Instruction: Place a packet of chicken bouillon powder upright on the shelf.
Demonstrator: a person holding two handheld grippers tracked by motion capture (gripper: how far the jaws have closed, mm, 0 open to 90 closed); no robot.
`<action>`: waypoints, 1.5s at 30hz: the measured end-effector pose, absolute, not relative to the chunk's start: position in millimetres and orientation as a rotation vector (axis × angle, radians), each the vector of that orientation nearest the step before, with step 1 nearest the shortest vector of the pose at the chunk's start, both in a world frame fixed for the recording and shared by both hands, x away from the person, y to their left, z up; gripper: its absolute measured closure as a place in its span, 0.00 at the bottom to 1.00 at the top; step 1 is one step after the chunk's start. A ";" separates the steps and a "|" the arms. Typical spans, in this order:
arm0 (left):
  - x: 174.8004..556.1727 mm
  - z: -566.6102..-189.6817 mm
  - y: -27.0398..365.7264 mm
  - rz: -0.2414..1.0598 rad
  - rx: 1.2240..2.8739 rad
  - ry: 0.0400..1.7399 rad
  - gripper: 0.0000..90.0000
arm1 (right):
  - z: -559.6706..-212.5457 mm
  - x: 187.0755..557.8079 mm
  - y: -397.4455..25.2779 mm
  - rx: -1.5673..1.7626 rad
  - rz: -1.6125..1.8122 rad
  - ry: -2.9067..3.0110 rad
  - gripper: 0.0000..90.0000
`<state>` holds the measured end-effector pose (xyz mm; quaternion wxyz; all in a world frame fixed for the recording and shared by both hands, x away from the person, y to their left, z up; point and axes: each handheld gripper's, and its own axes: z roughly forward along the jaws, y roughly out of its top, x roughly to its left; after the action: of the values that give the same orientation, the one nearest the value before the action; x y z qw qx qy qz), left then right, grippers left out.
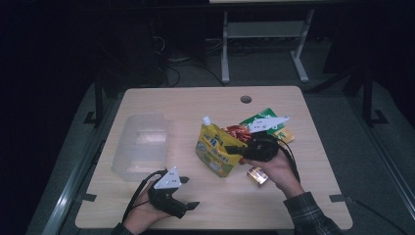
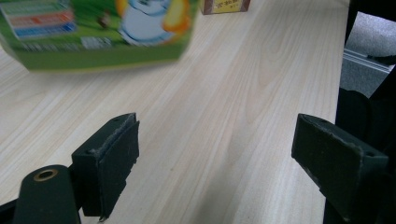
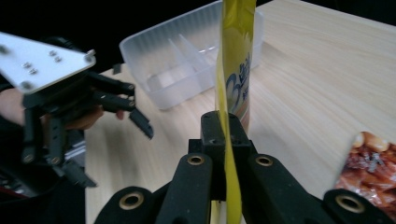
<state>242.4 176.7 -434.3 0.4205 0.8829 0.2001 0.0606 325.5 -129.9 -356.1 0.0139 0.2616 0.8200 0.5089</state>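
Note:
A yellow drink pouch (image 1: 215, 147) with a white cap hangs above the middle of the table, and my right gripper (image 1: 234, 149) is shut on its side edge. In the right gripper view the jaws pinch the thin yellow pouch (image 3: 233, 84) edge-on. My left gripper (image 1: 188, 193) rests open near the front edge, its jaws wide apart over bare wood (image 2: 219, 140). The pouch's green underside (image 2: 98, 32) shows blurred at the top of the left gripper view. The left gripper (image 3: 140, 123) also shows at the left of the right gripper view.
A clear plastic divided bin (image 1: 139, 144) stands at the table's left. A red snack bag (image 1: 238, 131), a green packet (image 1: 268, 117) and a small brown box (image 1: 257, 176) lie on the right. The table has a cable hole (image 1: 245, 99) at the back.

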 end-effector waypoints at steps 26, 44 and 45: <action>238.6 -448.4 153.7 0.101 2.181 0.471 0.17 | -302.3 360.4 -80.9 0.740 1.624 2.581 1.00; 240.4 -448.6 155.3 0.096 2.176 0.480 0.17 | -279.8 375.9 -18.6 0.611 1.666 2.642 1.00; 240.2 -448.7 154.9 0.094 2.175 0.480 0.17 | -279.9 376.4 -14.8 0.604 1.668 2.644 1.00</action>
<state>240.2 154.9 -448.7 0.4404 0.8760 0.1933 0.0379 376.4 -14.8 -279.9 -0.0212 0.1895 0.8303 0.5237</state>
